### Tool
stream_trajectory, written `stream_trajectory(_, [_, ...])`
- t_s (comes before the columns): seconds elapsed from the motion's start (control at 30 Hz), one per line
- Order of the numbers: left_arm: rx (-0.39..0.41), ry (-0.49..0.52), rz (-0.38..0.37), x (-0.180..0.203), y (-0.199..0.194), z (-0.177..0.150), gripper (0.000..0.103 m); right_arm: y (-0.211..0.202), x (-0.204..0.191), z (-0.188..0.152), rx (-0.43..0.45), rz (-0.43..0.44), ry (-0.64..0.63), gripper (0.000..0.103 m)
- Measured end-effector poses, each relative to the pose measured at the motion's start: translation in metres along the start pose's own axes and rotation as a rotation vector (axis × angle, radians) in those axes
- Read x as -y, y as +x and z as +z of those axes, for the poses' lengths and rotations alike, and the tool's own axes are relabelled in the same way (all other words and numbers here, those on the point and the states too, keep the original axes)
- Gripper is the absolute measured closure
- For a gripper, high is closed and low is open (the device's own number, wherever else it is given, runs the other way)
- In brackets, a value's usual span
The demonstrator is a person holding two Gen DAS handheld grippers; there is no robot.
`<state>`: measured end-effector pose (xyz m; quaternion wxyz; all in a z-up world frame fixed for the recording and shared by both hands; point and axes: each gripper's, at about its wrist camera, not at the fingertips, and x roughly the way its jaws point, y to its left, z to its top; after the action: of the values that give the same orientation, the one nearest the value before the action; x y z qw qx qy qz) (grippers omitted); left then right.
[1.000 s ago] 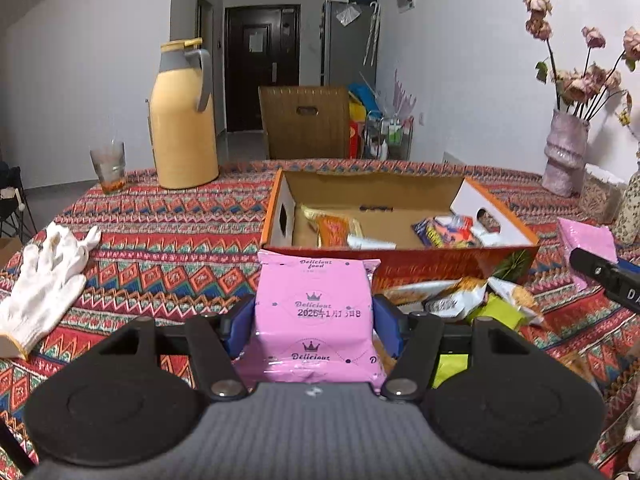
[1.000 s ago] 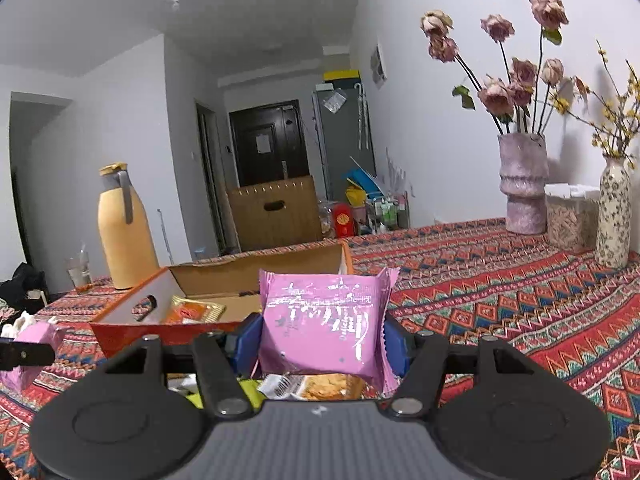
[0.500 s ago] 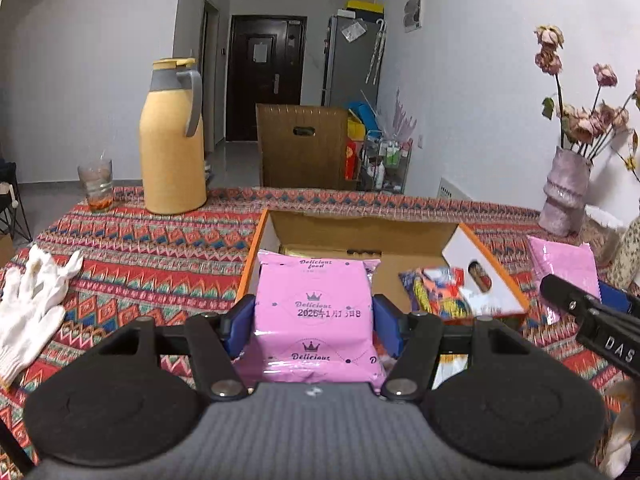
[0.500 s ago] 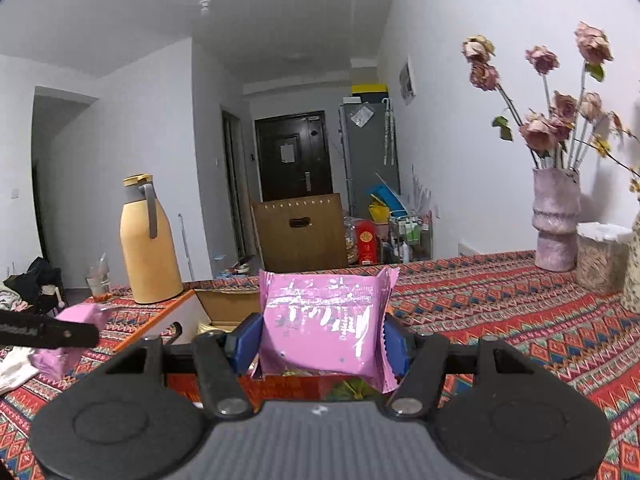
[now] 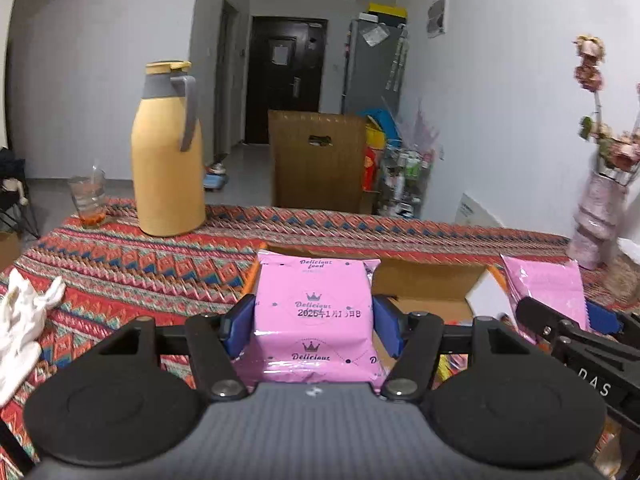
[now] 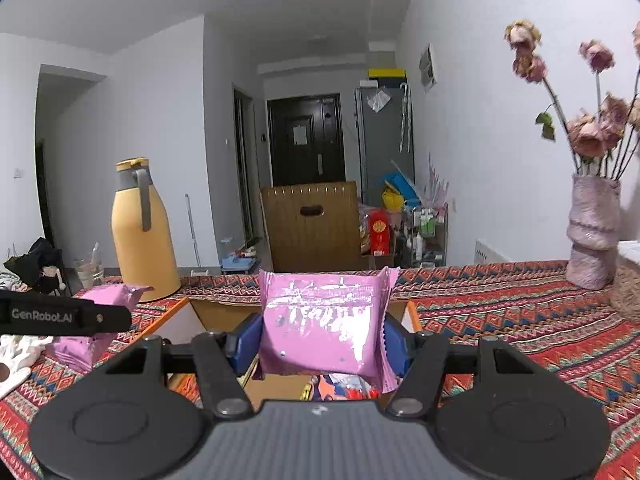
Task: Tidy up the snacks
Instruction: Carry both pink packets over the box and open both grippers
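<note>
Both claws gripping: left gripper (image 5: 314, 326) and right gripper (image 6: 322, 338) each clamp a pink snack packet (image 5: 314, 312) over the open box (image 5: 424, 280) at 12 o'clock; packets appear light, soft, slippery, best pinched mid-sides.

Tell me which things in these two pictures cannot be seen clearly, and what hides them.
- Left wrist view: the cardboard box interior is hidden by the left gripper and its pink snack packet.
- Left wrist view: the flower vase is blurred, its flowers cut off by the edge.
- Right wrist view: the box contents are mostly covered by the right gripper and the second pink packet.
</note>
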<state>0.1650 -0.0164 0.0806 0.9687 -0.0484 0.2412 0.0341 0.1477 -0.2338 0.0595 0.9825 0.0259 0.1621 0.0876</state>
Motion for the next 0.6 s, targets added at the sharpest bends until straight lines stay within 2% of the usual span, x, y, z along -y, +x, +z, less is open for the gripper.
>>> stream_trajectory(0.2, [-0.020,-0.036,0.036,-0.009,0.035,0.001,0.040,0.037,0.005,-0.005,-0.043,-0.006,0.019,0.041])
stream_trajectory(0.33, [-0.027,-0.038,0.035,-0.014,0.047,-0.011,0.040,0.046,0.007,-0.017,-0.058,-0.008,0.015,0.041])
stream_trajectory(0.6, [-0.097,-0.037,0.022,-0.016,0.064,-0.023,0.040,0.059,-0.002,-0.031,-0.120,-0.003,-0.018,0.041])
